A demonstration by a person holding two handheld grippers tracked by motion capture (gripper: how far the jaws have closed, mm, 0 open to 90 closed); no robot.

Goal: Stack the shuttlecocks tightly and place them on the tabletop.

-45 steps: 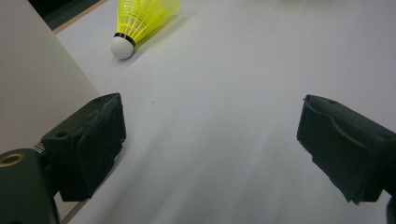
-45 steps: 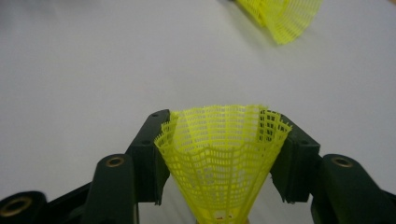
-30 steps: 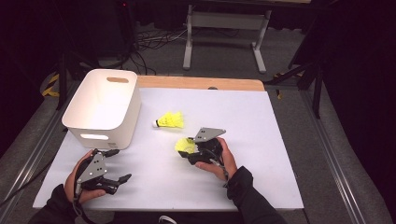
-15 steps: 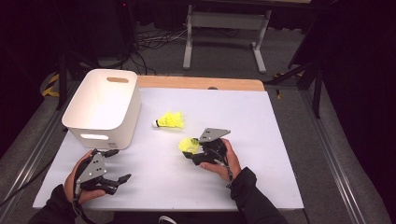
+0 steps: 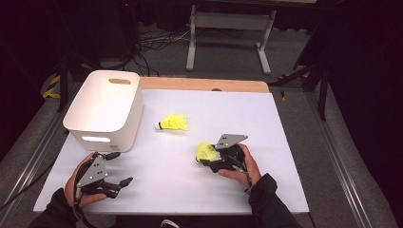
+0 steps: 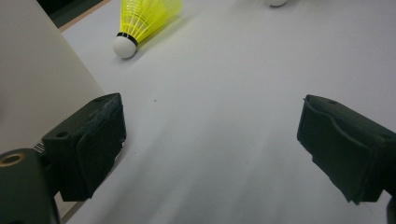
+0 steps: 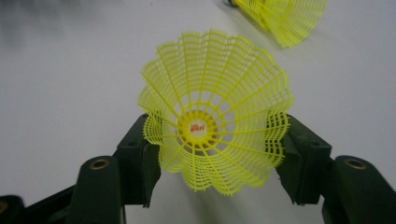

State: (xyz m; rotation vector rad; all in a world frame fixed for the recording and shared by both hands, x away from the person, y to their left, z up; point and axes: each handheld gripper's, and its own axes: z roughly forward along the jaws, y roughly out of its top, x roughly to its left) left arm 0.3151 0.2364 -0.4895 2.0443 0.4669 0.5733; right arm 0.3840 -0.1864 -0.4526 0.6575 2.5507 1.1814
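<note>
Jaws of the right gripper [image 7: 212,154], just been opening, pinch the yellow shuttlecock [image 7: 212,112] skirt mid-frame; its red label unreadable.

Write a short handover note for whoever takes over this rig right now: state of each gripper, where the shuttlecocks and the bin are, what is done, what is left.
Right gripper: a yellow shuttlecock sits between its fingers, which bracket the skirt at both edges; the jaws have just been opening, so don't count on a firm grip.
Left gripper: open, holding nothing, near the front of the white bin.
Second shuttlecock: lying on its side on the white table, right of the bin.
Done: neither shuttlecock is in the bin yet.
Left, probably: both shuttlecocks go into the bin.
</note>
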